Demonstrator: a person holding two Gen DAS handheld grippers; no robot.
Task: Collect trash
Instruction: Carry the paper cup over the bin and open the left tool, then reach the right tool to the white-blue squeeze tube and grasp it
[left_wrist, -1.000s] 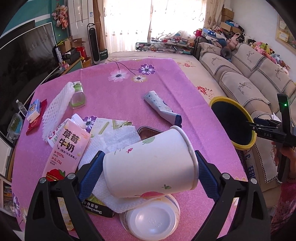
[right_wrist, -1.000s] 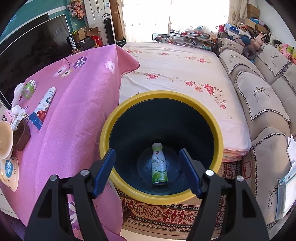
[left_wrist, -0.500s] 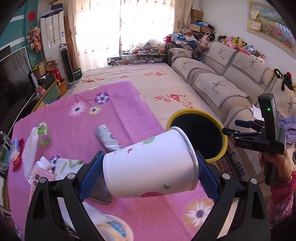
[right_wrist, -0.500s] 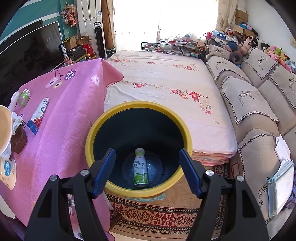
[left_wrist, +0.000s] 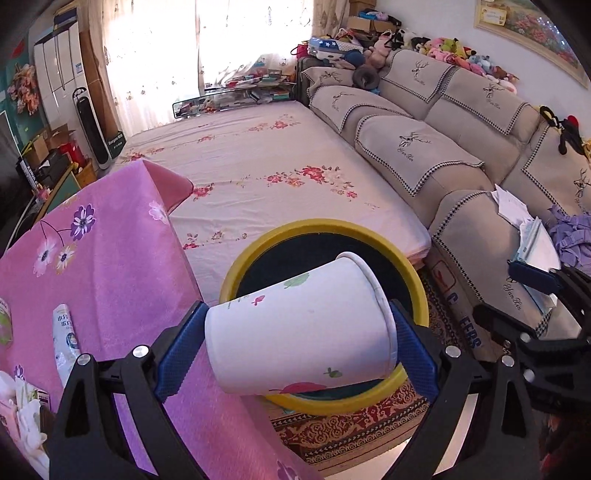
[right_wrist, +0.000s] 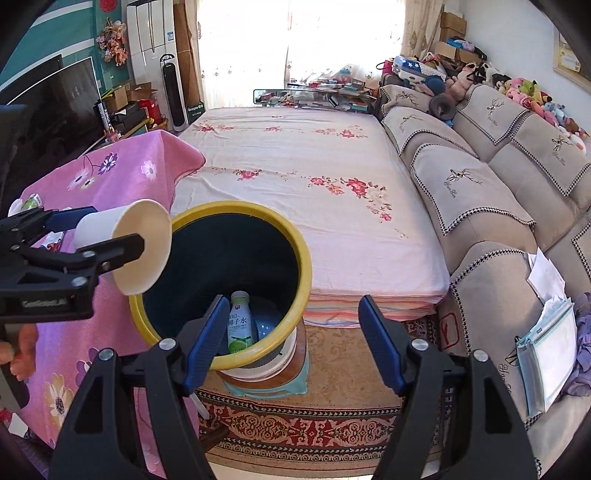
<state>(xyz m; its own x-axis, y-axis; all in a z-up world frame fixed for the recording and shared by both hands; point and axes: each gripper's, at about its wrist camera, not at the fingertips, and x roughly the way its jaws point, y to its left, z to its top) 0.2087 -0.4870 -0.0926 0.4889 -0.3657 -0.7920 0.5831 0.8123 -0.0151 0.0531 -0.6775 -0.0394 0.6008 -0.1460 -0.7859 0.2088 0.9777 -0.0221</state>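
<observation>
My left gripper (left_wrist: 295, 343) is shut on a white paper cup (left_wrist: 299, 328) lying on its side, mouth to the right. It holds the cup over the near rim of the yellow-rimmed dark bin (left_wrist: 258, 243). In the right wrist view the cup (right_wrist: 125, 243) hangs over the bin's left rim (right_wrist: 295, 240), held by the left gripper (right_wrist: 92, 236). A green-labelled bottle (right_wrist: 240, 325) lies inside the bin. My right gripper (right_wrist: 291, 343) is open and empty, just right of the bin.
The pink flowered tablecloth (left_wrist: 110, 266) is left of the bin, with a white tube (left_wrist: 66, 339) and tissues (left_wrist: 22, 424) on it. A flowered bed (right_wrist: 314, 184) lies behind the bin. A beige sofa (right_wrist: 498, 192) is on the right. A patterned rug (right_wrist: 314, 417) is below.
My left gripper carried the cup from over the table rightward to over the bin's rim. The right gripper drew back to the right, so the bin now sits to its left.
</observation>
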